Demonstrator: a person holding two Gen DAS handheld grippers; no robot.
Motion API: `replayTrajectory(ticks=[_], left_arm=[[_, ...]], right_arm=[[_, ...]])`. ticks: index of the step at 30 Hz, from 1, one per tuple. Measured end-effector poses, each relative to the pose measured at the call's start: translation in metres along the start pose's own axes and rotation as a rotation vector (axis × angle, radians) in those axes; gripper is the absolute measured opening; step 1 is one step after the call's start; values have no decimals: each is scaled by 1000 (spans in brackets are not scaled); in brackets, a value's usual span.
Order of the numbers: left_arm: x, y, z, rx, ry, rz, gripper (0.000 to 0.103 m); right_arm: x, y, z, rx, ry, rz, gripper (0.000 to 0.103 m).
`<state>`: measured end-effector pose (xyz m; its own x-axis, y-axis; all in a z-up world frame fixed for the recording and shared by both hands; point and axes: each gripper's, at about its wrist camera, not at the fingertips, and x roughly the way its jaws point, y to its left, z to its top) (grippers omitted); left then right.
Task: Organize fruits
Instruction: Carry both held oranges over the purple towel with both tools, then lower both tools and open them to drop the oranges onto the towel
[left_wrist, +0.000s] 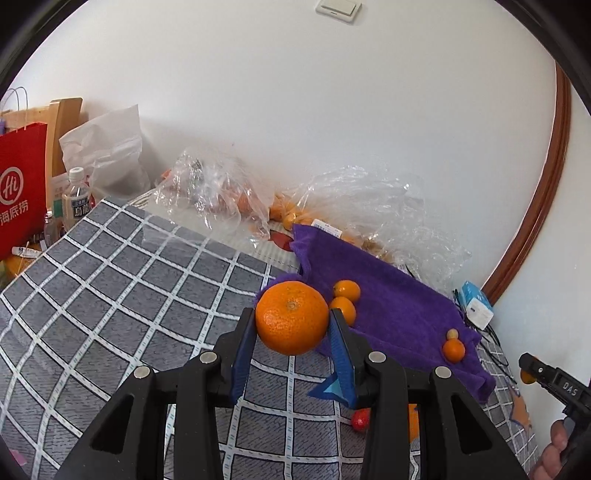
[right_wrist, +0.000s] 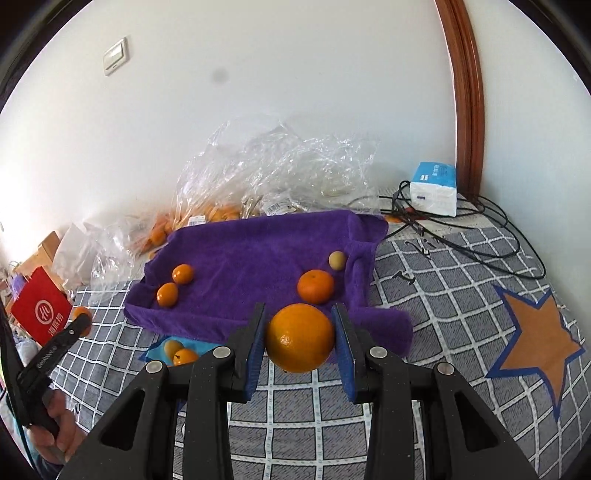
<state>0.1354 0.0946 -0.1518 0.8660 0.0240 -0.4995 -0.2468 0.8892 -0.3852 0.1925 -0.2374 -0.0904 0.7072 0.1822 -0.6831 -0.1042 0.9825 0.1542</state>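
Left gripper (left_wrist: 291, 325) fingers clamped on a tangerine (left_wrist: 291, 316); right gripper (right_wrist: 300, 338) fingers clamped on an orange (right_wrist: 300, 338), above purple towel (right_wrist: 258, 251).

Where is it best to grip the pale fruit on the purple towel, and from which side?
Grip the pale fruit across its round middle, coming from above. It is small and nearly spherical, so any width fits. The mandarin sits close in front of it and a towel fold rises just beside it, so probably set the jaws along the free diagonal between those two.
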Motion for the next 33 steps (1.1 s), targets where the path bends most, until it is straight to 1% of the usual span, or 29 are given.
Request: replayTrajectory(ticks=[3, 8, 11, 13, 15, 18, 21, 25, 27, 29, 30, 33], left_arm=[[-5, -3, 13, 8, -12, 6, 37], [-6, -18, 38, 59, -34, 19, 37], [2, -31, 51, 77, -52, 18, 37], [12, -41, 56, 84, -51, 8, 37], [23, -48, 58, 89, -43, 8, 37], [42, -59, 59, 97, -19, -2, 37], [62, -66, 54, 110, 3, -1, 37], [88, -62, 42, 126, 52, 11, 37], [98, -58, 36, 130, 73, 23, 37], [105, -54, 33, 131, 101, 39, 37], [107, -53, 33, 131, 115, 36, 37], [109, -46, 33, 99, 121, 8, 37]], right_arm=[[7, -1, 8, -12, -2, -10, 35], [21, 0, 19, -10, 1, 15, 35], [31, 3, 30, -6, -2, 36, 35], [41, 6, 38, -6, -8, 41, 35], [52, 8, 42, -5, -3, 67, 35], [70, 9, 45, 11, 21, 101, 35], [88, 8, 39, 23, 45, 122, 35], [108, 8, 25, 8, 87, 110, 35], [113, 9, 22, -6, 101, 120, 35], [113, 12, 21, -24, 92, 129, 35], [113, 12, 20, -23, 91, 134, 35], [115, 14, 18, -29, 94, 146, 35]])
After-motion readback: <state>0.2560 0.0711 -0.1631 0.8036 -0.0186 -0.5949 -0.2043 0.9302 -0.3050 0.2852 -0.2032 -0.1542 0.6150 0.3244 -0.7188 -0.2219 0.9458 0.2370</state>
